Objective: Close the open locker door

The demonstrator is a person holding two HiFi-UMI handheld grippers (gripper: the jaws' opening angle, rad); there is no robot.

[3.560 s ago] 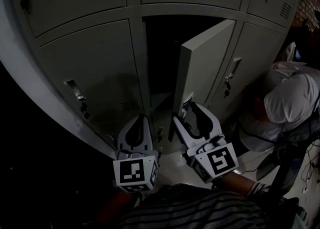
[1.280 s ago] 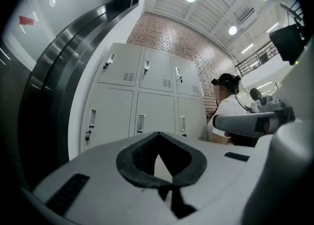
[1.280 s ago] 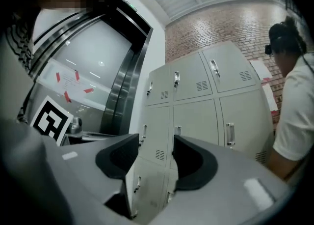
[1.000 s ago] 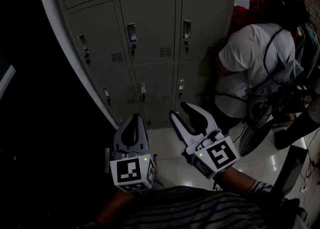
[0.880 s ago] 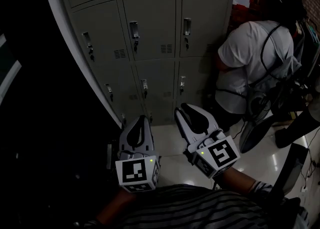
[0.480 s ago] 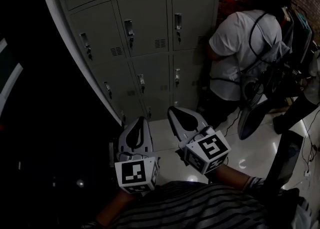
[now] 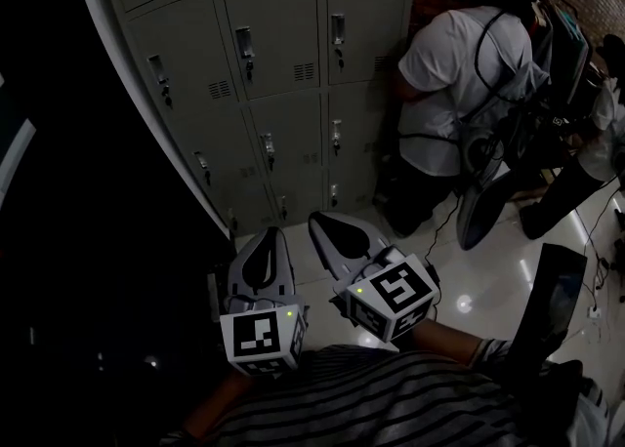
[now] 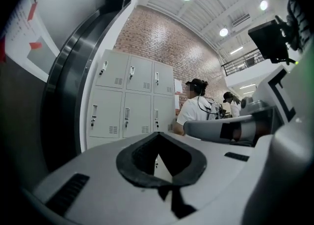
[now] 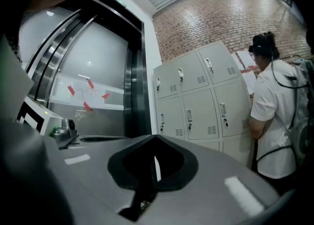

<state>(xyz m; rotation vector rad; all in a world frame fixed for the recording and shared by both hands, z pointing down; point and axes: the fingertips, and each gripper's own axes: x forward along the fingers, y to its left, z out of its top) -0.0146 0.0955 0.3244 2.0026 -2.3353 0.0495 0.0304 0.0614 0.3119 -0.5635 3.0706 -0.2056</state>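
The grey locker bank (image 7: pixel 273 74) stands ahead of me with every door that shows shut flat, also in the left gripper view (image 8: pixel 127 106) and the right gripper view (image 9: pixel 201 101). My left gripper (image 7: pixel 266 232) hovers over the floor a short way before the bottom lockers, jaws shut on nothing (image 8: pixel 158 134). Beside it, the right gripper (image 7: pixel 314 217) is shut and empty too (image 9: pixel 154 136). Neither touches a locker.
A person in a white shirt (image 7: pixel 459 74) crouches against the lockers' right end, with dark bags and cables around. Another person's leg (image 7: pixel 576 191) is at the right edge. A dark curved frame (image 7: pixel 107 142) borders the lockers on the left. The glossy floor (image 7: pixel 459 284) lies between.
The locker door that stood open earlier is shut. Over the last second the right gripper's jaws went from open to shut, and both grippers drew back from the lockers.
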